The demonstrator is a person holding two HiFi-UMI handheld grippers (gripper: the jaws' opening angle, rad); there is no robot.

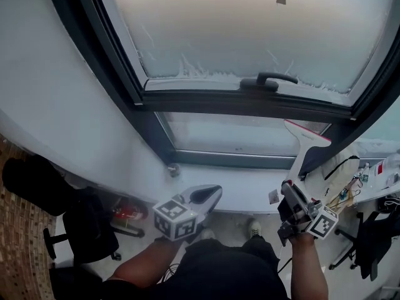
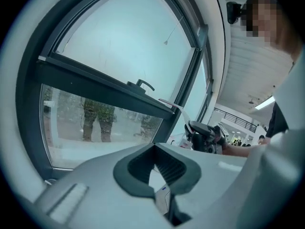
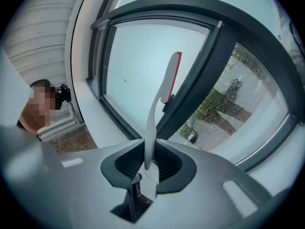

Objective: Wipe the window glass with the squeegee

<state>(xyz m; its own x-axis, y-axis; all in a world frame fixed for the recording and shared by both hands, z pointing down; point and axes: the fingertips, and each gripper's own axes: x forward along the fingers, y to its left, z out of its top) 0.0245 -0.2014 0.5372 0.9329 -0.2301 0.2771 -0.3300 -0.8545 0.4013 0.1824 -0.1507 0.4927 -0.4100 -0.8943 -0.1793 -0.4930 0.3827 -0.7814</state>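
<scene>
There is one white plastic squeegee with a red blade edge, and it stands up out of the right gripper. Those jaws are pinched on the thin lower end of its handle. Its head sits by the right end of the lower clear glass pane, in front of the dark window frame (I cannot tell whether the blade touches the glass).

The window has two panes: the lower one and a hazy upper pane, which has a single black lever handle at its bottom edge.

There are two grippers, each carrying one cube of black-and-white square markers. The left gripper is held low over the front edge of the white sill, pointing up and to the right towards the glass. Its jaws stand only a narrow slit apart, with nothing between them.

Both forearms reach forward from the person's body. The right hand holds its gripper tilted so the squeegee rises towards the glass.
</scene>
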